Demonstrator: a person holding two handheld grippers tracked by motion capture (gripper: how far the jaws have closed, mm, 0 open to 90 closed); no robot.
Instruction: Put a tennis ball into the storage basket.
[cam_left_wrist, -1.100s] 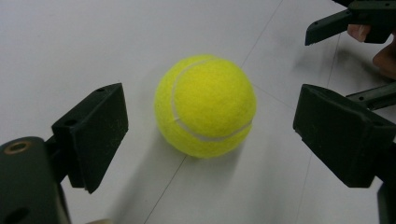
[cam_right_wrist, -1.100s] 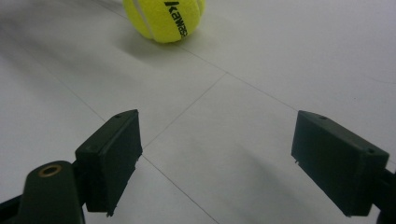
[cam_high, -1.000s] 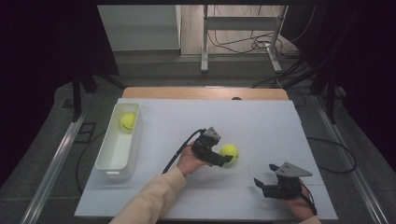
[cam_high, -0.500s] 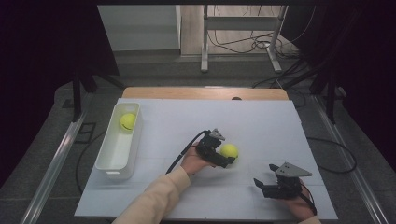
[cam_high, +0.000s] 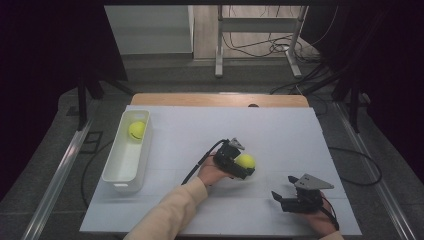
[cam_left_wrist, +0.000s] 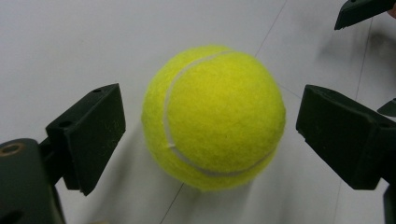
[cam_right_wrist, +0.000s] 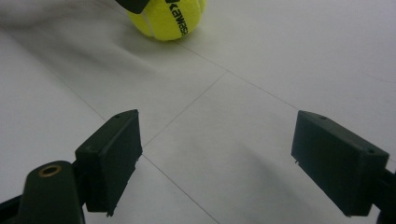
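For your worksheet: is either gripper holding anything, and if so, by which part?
Nothing is held. The left gripper has just been opening; the tennis ball sits between its jaws, untouched. The right gripper is open over bare table.

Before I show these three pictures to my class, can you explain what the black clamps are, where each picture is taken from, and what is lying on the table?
A person holds a hand-held black two-jaw tool in each hand; there is no robot arm. The high view looks down on the white table. The other two pictures come from cameras riding on each tool, looking along its jaws. The left tool has a fuzzy yellow tennis ball between its jaws, which have just been opening; gaps show on both sides, so nothing is gripped. The right tool is open over bare table. A second yellow ball lies in the white oblong plastic bin at the left.
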